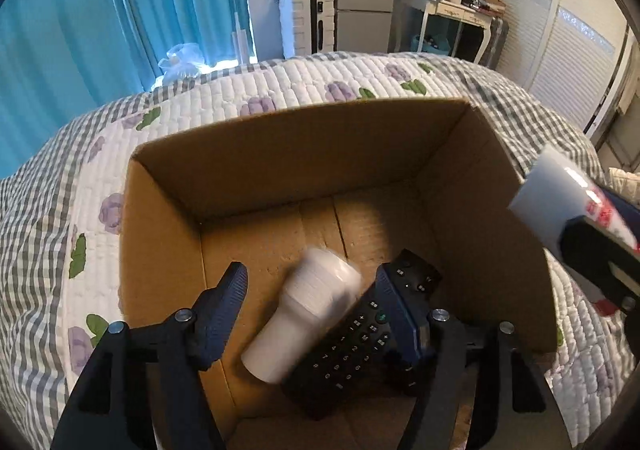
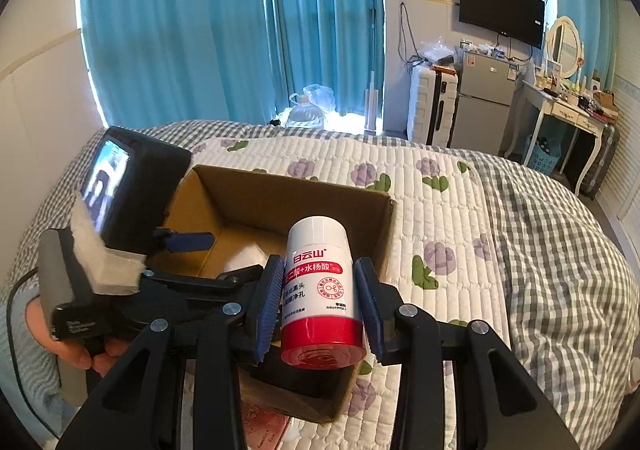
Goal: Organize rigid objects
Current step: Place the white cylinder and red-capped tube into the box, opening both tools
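You had one cardboard box (image 1: 304, 153) standing open on the quilted bed (image 1: 312, 77), and two things lay in it: one white bottle (image 1: 308, 310), blurred in the left wrist view, and one black remote (image 1: 352, 346) just beside it, touching along its side.

Your left tongs (image 1: 316, 314) hung over the box with the two fingers (image 1: 224, 306) spread wide. The white bottle lay between them, but neither pad pressed on it, so those tongs were open and held nothing.

Your right tongs (image 2: 320, 302) were closed on a second bottle (image 2: 320, 290), white with a red base and a red label, one blue pad on each side of it. It pointed away from the camera, red end nearest, and sat above the near right corner of the box, not yet inside. In the left wrist view that same bottle showed at the right edge, beside the box wall.

That made three things in all: two bottles and one remote. One hand (image 2: 76, 346) showed under the left tongs.
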